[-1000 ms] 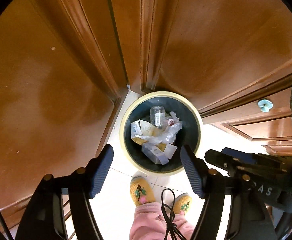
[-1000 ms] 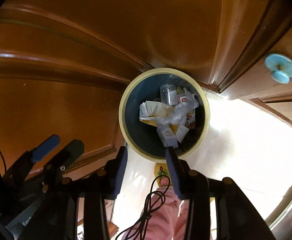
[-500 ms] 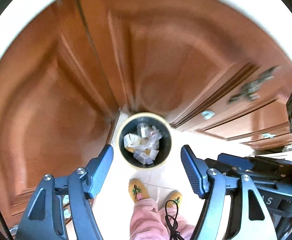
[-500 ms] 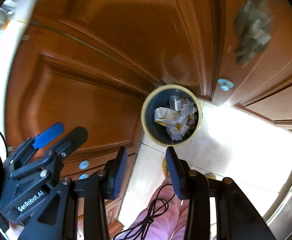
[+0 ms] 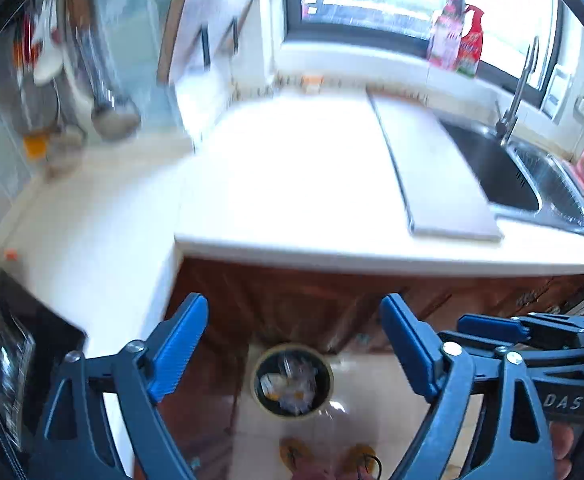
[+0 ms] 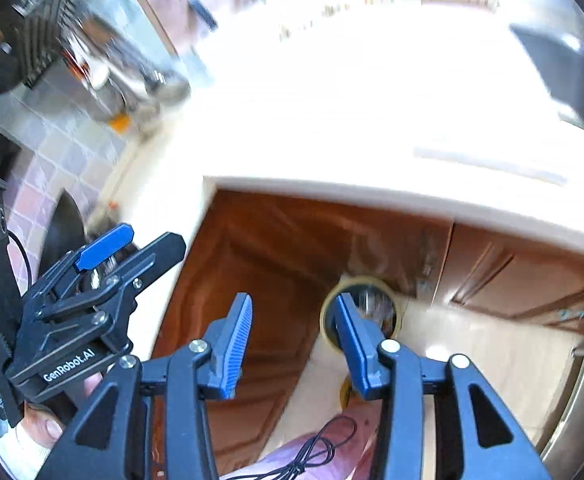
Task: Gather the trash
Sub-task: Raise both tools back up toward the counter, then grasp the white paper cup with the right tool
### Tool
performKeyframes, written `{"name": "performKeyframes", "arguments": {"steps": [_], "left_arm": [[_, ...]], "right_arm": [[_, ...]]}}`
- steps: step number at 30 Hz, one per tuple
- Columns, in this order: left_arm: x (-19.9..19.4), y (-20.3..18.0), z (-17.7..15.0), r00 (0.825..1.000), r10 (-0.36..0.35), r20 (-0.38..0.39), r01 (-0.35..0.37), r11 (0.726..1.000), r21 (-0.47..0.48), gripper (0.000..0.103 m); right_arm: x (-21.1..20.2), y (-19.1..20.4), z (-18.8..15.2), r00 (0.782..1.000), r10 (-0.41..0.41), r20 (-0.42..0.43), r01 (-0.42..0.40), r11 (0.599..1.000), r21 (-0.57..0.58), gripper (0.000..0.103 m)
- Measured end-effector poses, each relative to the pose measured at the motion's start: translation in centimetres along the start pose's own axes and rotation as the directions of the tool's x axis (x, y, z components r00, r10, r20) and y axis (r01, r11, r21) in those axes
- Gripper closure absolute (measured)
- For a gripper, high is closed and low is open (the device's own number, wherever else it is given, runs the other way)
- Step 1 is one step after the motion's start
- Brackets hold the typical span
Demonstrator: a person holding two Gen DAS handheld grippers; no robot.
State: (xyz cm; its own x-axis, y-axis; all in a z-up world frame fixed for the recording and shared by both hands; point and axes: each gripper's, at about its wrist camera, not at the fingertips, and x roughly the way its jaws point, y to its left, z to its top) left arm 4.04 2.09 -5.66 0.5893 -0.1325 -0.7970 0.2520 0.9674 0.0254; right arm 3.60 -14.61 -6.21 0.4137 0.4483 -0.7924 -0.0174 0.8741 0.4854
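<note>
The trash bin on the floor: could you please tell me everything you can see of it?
The trash bin is round, with a pale yellowish rim and a dark inside. It stands upright on the light tiled floor, close against the brown wooden cabinet doors beneath the white countertop. It holds crumpled whitish papers and wrappers, blurred here. Nothing touches it from above.

- Trash in the bin (image 5: pixel 292 386) too small and smeared to sort; possibly wrappers.
- From the right wrist, bin (image 6: pixel 366 284) half hidden behind a finger (image 6: pixel 356 344) of the right tongs (image 6: pixel 292 340).
- Hanging utensils (image 5: pixel 110 96) streaked by motion blur.
- Tabletop (image 5: pixel 292 168) washed out by glare.
- Slippers (image 5: pixel 296 454) cut off at the bottom edge.
</note>
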Motion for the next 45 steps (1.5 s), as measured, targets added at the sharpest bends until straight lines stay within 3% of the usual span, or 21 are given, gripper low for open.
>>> {"name": "performKeyframes", "arguments": {"steps": [3, 6, 12, 17, 22, 27, 33, 40, 45], "left_arm": [[-1.8, 0.1, 2.8, 0.996, 0.058, 0.074, -0.060, 0.998, 0.026, 0.010], [-3.3, 0.5, 5.8, 0.990, 0.068, 0.126, -0.071, 0.997, 0.023, 0.010], [-4.9, 1.5, 12.3, 0.969, 0.101, 0.225, -0.117, 0.991, 0.057, 0.003], [-4.3, 1.7, 15.7, 0.954, 0.114, 0.276, -0.147, 0.984, 0.103, 0.001], [-3.0, 1.7, 18.6, 0.953, 0.095, 0.287, -0.134, 0.984, 0.120, 0.001], [0.8, 1.6, 21.8, 0.965, 0.075, 0.253, -0.109, 0.987, 0.120, 0.001], [8.0, 0.3, 26.6, 0.970, 0.130, 0.204, -0.154, 0.982, 0.106, 0.001], [19.1, -1.0, 32.0, 0.981, 0.180, 0.068, -0.186, 0.978, 0.092, 0.001], [26.1, -0.6, 33.1, 0.977, 0.214, -0.011, -0.213, 0.976, 0.056, 0.001]], "right_arm": [[-1.8, 0.7, 2.1, 0.999, -0.010, 0.054, 0.010, 1.000, 0.002, 0.058], [-3.8, 1.7, 4.5, 0.993, -0.023, 0.115, 0.022, 1.000, 0.012, 0.057], [-6.8, 3.5, 10.4, 0.964, -0.066, 0.259, 0.063, 0.998, 0.020, 0.046], [-7.8, 4.4, 15.0, 0.949, -0.099, 0.300, 0.087, 0.995, 0.053, 0.043], [-7.7, 4.1, 19.6, 0.934, -0.146, 0.325, 0.121, 0.988, 0.097, 0.032], [-5.6, 2.8, 26.1, 0.935, -0.170, 0.310, 0.146, 0.984, 0.098, 0.024], [-0.8, -0.4, 34.7, 0.946, -0.164, 0.281, 0.149, 0.986, 0.075, 0.018], [9.0, -5.2, 43.9, 0.961, -0.192, 0.198, 0.189, 0.981, 0.031, 0.017], [17.7, -8.1, 46.9, 0.967, -0.202, 0.157, 0.204, 0.979, 0.000, 0.017]]}}
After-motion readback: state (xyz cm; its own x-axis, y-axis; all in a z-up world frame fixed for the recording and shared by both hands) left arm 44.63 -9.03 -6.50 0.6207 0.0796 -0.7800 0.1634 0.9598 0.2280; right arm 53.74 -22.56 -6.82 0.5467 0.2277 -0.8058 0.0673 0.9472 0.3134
